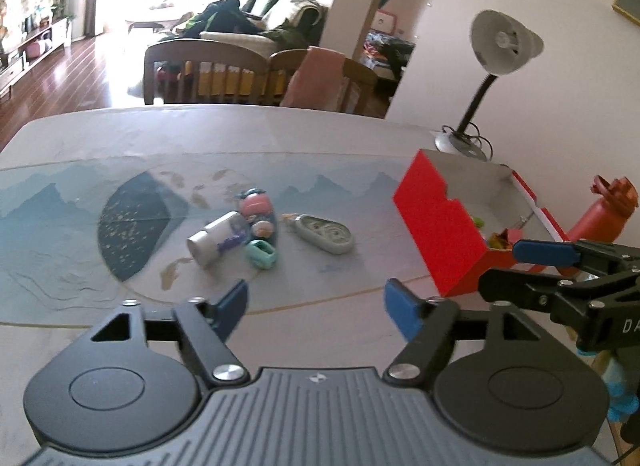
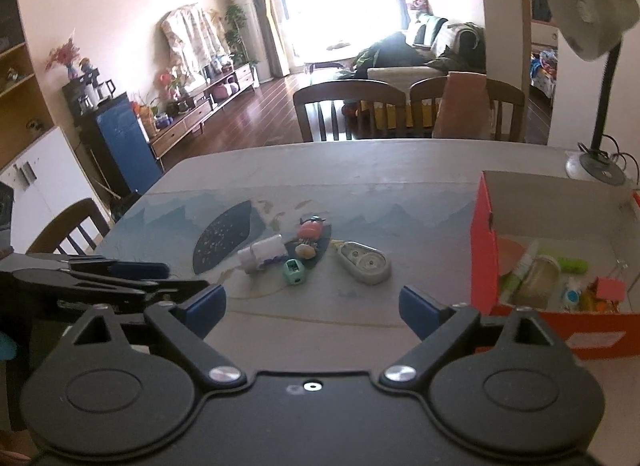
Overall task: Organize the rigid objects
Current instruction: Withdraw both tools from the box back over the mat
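Observation:
A small pile lies on the table mat: a white cylinder (image 1: 210,240) (image 2: 262,254), a teal sharpener-like piece (image 1: 262,253) (image 2: 295,270), a pink and dark toy (image 1: 256,205) (image 2: 311,229), and a grey correction-tape dispenser (image 1: 326,233) (image 2: 366,264). A red open box (image 1: 436,238) (image 2: 486,250) stands to the right with several small items inside. My left gripper (image 1: 316,306) is open and bare, short of the pile. My right gripper (image 2: 312,306) is open too, nothing between its fingers.
A desk lamp (image 1: 500,45) (image 2: 592,25) stands at the table's back right, behind the box. A red bottle (image 1: 604,209) lies right of the box. Wooden chairs (image 2: 352,109) line the far edge, and another chair (image 2: 68,225) stands at the left side.

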`<state>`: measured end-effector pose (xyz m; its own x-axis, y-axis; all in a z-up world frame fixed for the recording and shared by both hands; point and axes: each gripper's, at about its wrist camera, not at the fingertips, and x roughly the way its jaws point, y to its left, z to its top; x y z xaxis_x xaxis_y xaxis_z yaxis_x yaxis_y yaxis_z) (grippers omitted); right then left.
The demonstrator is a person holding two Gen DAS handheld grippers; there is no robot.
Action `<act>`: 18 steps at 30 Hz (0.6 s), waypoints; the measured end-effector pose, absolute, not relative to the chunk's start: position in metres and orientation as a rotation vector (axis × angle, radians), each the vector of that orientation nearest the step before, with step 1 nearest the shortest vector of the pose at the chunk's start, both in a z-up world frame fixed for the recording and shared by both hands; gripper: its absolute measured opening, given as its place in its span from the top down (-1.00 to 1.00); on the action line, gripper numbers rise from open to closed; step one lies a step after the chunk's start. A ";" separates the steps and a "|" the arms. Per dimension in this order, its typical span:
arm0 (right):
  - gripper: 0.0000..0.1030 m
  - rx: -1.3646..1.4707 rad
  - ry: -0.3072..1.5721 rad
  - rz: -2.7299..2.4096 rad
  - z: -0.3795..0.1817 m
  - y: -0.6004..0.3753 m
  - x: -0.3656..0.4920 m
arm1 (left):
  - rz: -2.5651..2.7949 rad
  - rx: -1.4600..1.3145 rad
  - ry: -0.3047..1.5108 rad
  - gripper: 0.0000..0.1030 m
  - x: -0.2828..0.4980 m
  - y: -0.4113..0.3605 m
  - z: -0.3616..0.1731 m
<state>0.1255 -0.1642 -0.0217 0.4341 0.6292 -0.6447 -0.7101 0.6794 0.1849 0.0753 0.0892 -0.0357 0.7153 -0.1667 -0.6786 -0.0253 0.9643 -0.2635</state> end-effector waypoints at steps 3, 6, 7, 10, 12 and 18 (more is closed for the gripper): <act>-0.84 -0.144 0.747 0.844 -0.026 -0.157 0.132 | -0.055 -0.281 0.771 -0.62 0.077 0.101 -0.040; -0.84 -0.168 0.741 0.852 -0.030 -0.148 0.139 | -0.031 -0.299 0.764 -0.67 0.083 0.110 -0.043; -0.84 -0.174 0.740 0.859 -0.031 -0.146 0.142 | -0.028 -0.305 0.763 -0.69 0.086 0.113 -0.045; -0.84 -0.206 0.740 0.855 -0.039 -0.137 0.152 | -0.005 -0.311 0.761 -0.94 0.097 0.119 -0.051; -0.84 -0.227 0.743 0.854 -0.046 -0.130 0.160 | 0.012 -0.314 0.750 -1.00 0.104 0.122 -0.055; -0.84 -0.281 0.754 0.835 -0.071 -0.110 0.186 | 0.053 -0.338 0.754 -1.00 0.130 0.129 -0.072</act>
<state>0.1860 -0.1103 -0.0712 0.4349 0.5653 -0.7010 -0.7546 0.6535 0.0589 0.1304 0.1292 -0.0724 0.7300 -0.0731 -0.6795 -0.1675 0.9448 -0.2816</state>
